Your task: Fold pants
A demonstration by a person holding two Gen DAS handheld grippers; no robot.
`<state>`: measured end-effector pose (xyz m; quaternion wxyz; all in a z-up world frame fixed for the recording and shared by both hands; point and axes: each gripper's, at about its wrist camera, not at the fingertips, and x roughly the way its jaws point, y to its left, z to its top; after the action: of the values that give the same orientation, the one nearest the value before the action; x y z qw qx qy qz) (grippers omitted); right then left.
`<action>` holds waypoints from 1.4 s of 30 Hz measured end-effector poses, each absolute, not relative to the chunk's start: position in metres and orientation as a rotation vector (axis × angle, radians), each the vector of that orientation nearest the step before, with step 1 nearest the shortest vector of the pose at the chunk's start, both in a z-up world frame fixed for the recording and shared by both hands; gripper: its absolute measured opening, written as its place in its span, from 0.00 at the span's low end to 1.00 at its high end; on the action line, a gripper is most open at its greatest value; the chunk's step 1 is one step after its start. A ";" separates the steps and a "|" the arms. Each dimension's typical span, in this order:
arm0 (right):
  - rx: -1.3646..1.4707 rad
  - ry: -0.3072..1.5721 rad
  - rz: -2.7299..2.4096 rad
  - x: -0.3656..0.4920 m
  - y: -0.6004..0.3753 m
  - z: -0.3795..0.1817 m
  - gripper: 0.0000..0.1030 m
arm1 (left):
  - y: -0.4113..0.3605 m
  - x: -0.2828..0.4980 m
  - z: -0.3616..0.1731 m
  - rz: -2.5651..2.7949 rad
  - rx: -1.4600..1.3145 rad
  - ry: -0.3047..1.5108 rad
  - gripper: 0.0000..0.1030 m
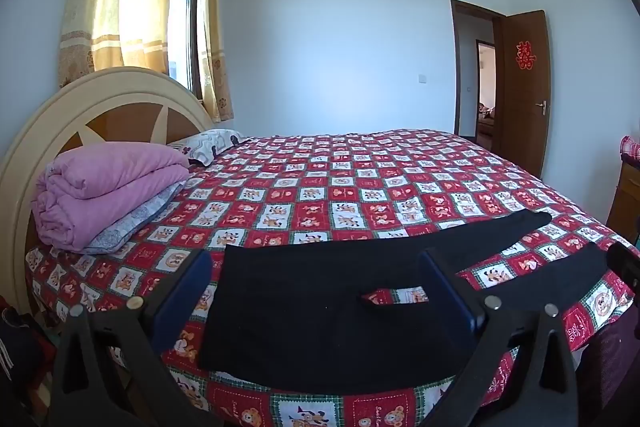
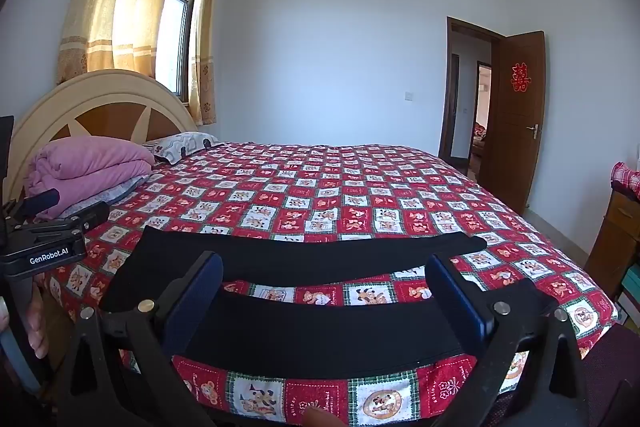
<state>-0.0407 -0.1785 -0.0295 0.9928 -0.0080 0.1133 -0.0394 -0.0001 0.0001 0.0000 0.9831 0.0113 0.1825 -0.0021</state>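
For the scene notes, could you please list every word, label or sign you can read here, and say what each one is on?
"GenRobot.AI": white lettering on the left claw body.
"囍": red paper sign on the door.
"HOLIDAY": on a bedspread square; its other lettering is too small to read.

A folded pink quilt (image 1: 108, 187) lies by the headboard (image 1: 80, 115) on the red patterned bedspread (image 1: 320, 187)

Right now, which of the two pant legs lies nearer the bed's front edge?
The leg framed between the open right gripper; the other leg lies beyond a strip of bedspread.
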 end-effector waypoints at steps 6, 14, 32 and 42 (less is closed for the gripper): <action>-0.015 0.228 -0.080 -0.041 -0.179 -0.029 0.99 | 0.000 0.000 -0.001 -0.004 0.023 0.366 1.00; -0.016 0.229 -0.079 -0.040 -0.178 -0.029 0.99 | 0.000 0.000 0.000 -0.004 0.023 0.367 1.00; -0.017 0.232 -0.078 -0.039 -0.177 -0.031 0.99 | 0.000 0.000 0.000 -0.005 0.023 0.367 1.00; -0.019 0.234 -0.078 -0.039 -0.174 -0.035 0.99 | 0.000 0.000 -0.001 -0.005 0.024 0.367 1.00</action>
<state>-0.0395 -0.1744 -0.0345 0.9924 -0.0093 0.1167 -0.0391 -0.0004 0.0002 -0.0006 0.9831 0.0117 0.1824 -0.0022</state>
